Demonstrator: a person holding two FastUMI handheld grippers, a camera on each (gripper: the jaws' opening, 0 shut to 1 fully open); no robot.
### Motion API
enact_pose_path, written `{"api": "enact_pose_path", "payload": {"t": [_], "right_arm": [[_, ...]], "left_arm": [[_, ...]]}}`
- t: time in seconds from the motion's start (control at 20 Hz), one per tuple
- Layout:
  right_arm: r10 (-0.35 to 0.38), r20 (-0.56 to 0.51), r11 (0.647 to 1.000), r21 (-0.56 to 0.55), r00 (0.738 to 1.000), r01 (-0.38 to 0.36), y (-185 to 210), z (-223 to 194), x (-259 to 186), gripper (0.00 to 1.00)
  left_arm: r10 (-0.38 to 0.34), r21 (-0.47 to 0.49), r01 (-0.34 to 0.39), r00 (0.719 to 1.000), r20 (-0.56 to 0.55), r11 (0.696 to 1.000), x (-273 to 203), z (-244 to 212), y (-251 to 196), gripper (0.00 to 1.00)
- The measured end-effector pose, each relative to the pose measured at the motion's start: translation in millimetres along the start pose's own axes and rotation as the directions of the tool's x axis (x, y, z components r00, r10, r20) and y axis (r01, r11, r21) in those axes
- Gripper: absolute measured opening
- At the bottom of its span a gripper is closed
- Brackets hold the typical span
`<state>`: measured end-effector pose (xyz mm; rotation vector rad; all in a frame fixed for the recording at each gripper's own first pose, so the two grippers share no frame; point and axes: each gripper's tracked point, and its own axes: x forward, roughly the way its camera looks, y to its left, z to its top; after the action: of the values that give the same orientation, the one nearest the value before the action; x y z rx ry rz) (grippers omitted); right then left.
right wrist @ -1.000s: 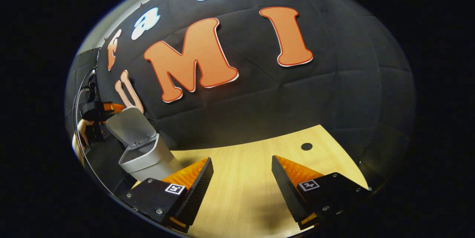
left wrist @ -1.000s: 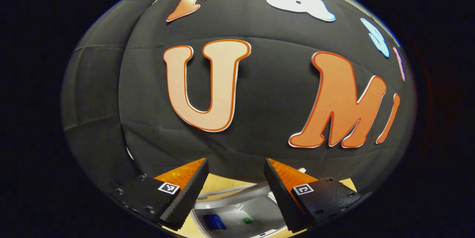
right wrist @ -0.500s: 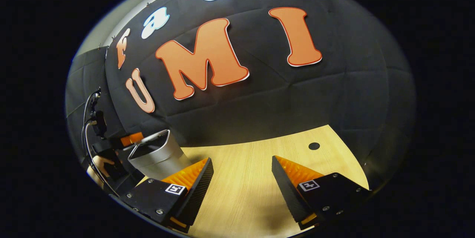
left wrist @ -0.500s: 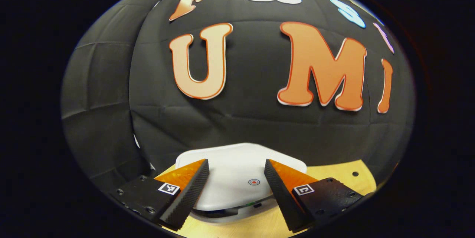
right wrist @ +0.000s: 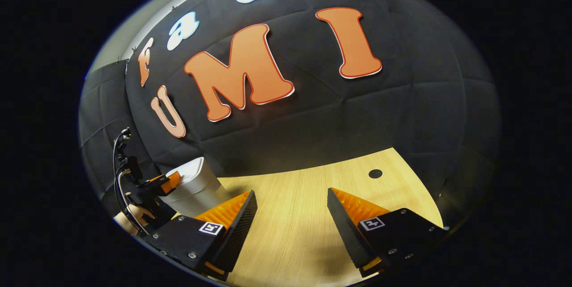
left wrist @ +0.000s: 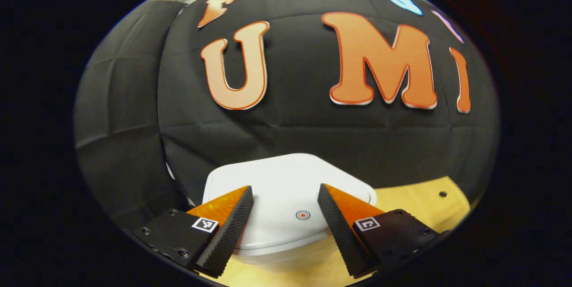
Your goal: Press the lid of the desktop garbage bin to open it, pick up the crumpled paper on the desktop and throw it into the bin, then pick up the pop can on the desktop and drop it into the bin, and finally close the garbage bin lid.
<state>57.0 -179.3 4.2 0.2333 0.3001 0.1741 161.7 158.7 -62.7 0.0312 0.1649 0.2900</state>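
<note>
On the wooden desk (left wrist: 415, 197), the closed bin lid (left wrist: 286, 184) sits under the open left tool (left wrist: 285, 200).

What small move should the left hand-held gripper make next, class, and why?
Probably lift clear and rest. The lid lies flat on the garbage bin, the left hand-held gripper hangs open over it, and the desktop shows bare.

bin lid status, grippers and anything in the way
Left gripper open, over the lid. Right gripper open, empty, over bare desk. Lid down on bin. Nothing in the way.
</note>
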Motion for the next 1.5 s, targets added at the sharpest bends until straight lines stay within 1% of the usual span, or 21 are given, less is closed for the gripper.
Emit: {"api": "enact_pose_path", "payload": {"t": [0.1,0.25,0.35,0.4,0.6,0.7,0.8,0.85,0.9,1.0,1.05,1.15,1.2,1.3,1.5], "right_arm": [[-0.003,-0.011,1.0,0.004,1.0,0.003,-2.3,-2.8,3.2,0.95],[0.009,-0.007,1.0,0.027,1.0,-0.009,4.5,1.4,6.8,0.95],[0.005,0.001,1.0,0.011,1.0,-0.005,8.7,3.6,8.4,0.95],[-0.002,0.008,1.0,0.002,1.0,0.002,9.6,5.4,7.3,0.95],[-0.031,0.057,0.999,-0.024,0.998,0.033,18.2,15.2,3.5,0.95],[-0.057,0.089,0.996,-0.06,0.994,0.063,21.3,19.8,-1.1,0.94],[-0.084,0.124,0.99,-0.098,0.989,0.096,23.4,22.5,-7.1,0.94],[-0.101,0.14,0.986,-0.117,0.985,0.118,22.9,23.4,-10.4,0.94],[-0.119,0.161,0.981,-0.135,0.98,0.142,22.2,24.7,-14.6,0.94],[-0.146,0.211,0.969,-0.164,0.966,0.183,22.3,28.9,-22.0,0.94],[-0.154,0.226,0.967,-0.167,0.962,0.194,23.1,30.2,-25.9,0.94],[-0.149,0.235,0.967,-0.167,0.96,0.191,28.9,27.9,-28.4,0.95],[-0.156,0.241,0.966,-0.165,0.958,0.198,28.3,28.1,-29.9,0.95],[-0.156,0.245,0.966,-0.162,0.957,0.199,31.3,27.3,-32.7,0.95],[-0.156,0.249,0.967,-0.161,0.956,0.2,36.5,26.8,-36.5,0.95]], "left_arm": [[0.0,0.031,-0.001,1.0,0.019,1.0,0.3,5.0,2.3,0.94],[-0.01,0.067,0.009,1.0,0.017,0.998,-1.8,8.5,-0.8,0.93],[-0.05,0.064,0.048,0.999,0.018,0.997,-6.4,12.8,-11.8,0.94],[-0.069,0.057,0.067,0.997,0.026,0.996,-12.5,18.5,-20.0,0.93],[-0.164,-0.019,0.165,0.985,0.06,0.986,-45.7,40.7,-58.5,0.93],[-0.225,-0.078,0.23,0.972,0.068,0.97,-65.9,47.5,-82.8,0.93],[-0.266,-0.132,0.272,0.962,0.061,0.953,-84.6,46.0,-99.2,0.93],[-0.274,-0.153,0.28,0.96,0.055,0.948,-93.1,44.2,-103.6,0.93],[-0.266,-0.149,0.271,0.963,0.049,0.951,-100.4,41.2,-103.1,0.93],[-0.23,-0.131,0.237,0.971,0.069,0.963,-115.6,39.8,-98.9,0.93],[-0.23,-0.13,0.238,0.97,0.078,0.962,-122.1,38.6,-100.2,0.94],[-0.257,-0.12,0.264,0.964,0.074,0.957,-131.0,33.4,-107.1,0.95],[-0.258,-0.122,0.265,0.964,0.068,0.957,-132.5,30.3,-107.3,0.94],[-0.273,-0.147,0.281,0.959,0.07,0.948,-134.8,31.7,-106.5,0.95],[-0.266,-0.135,0.271,0.963,0.055,0.953,-136.3,28.6,-95.7,0.95]]}}
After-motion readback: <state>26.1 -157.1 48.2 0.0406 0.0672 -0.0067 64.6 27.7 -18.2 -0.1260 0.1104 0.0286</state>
